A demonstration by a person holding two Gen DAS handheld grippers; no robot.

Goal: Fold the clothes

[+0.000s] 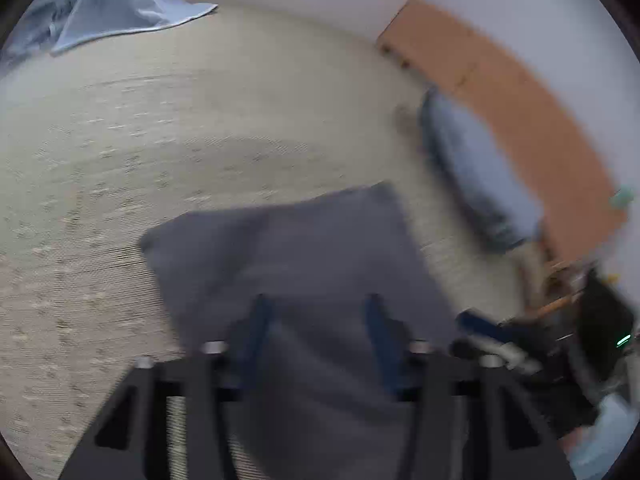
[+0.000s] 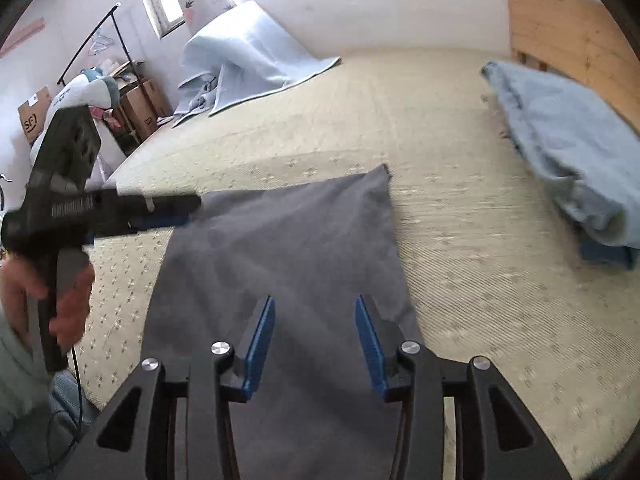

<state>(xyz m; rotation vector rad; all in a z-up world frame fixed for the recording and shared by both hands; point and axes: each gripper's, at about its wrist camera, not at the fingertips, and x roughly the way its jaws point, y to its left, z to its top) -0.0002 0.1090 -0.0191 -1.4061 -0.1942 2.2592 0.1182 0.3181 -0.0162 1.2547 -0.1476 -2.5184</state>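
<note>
A dark grey cloth lies flat on the woven bed mat, roughly rectangular, one corner pointing away. My left gripper hovers over its near part with the blue pads apart and nothing pinched between them. The right wrist view shows that left gripper, held by a hand, reaching in from the left at the cloth's far-left edge. My right gripper stands open above the cloth's near edge, pads clear of the fabric. In the left wrist view one blue finger of it shows at the right, blurred.
A folded stack of light blue clothes lies by the wooden headboard. A pale blue blanket is heaped at the mat's far corner. Cardboard boxes and a clothes rack stand beside the bed.
</note>
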